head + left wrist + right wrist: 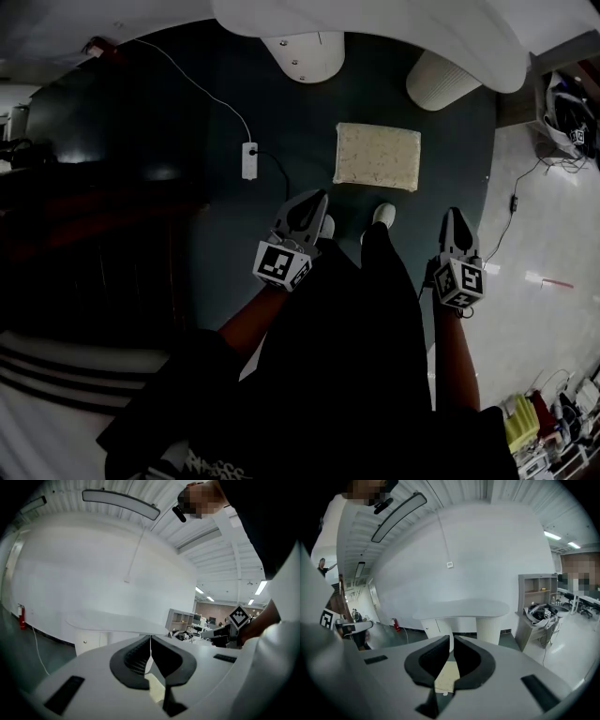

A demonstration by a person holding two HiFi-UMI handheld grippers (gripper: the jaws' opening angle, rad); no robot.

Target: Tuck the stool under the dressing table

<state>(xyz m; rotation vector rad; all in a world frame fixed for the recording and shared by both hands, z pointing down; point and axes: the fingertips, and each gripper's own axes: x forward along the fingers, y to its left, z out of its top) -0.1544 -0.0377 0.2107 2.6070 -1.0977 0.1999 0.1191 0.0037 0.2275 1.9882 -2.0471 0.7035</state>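
The stool (pixel 378 157), with a cream square cushion, stands on the dark carpet in front of the white dressing table (pixel 375 23). It sits out from the table's two pedestals (pixel 305 54). Both grippers hang above the floor on the near side of the stool, apart from it. My left gripper (pixel 317 200) is shut and empty, off the stool's near left corner. My right gripper (pixel 454 217) is also shut and empty, off its near right. In the left gripper view the cushion (pixel 155 687) shows below the closed jaws (pixel 150 642); the right gripper view shows the same cushion (pixel 447 675) under the jaws (pixel 451 642).
A white power strip (pixel 249 159) with its cord lies on the carpet left of the stool. Dark furniture (pixel 84 234) fills the left side. At the right are pale floor with cables (pixel 514 202) and a grey shelf unit (pixel 536 603). The person's shoes (pixel 383 215) stand just behind the stool.
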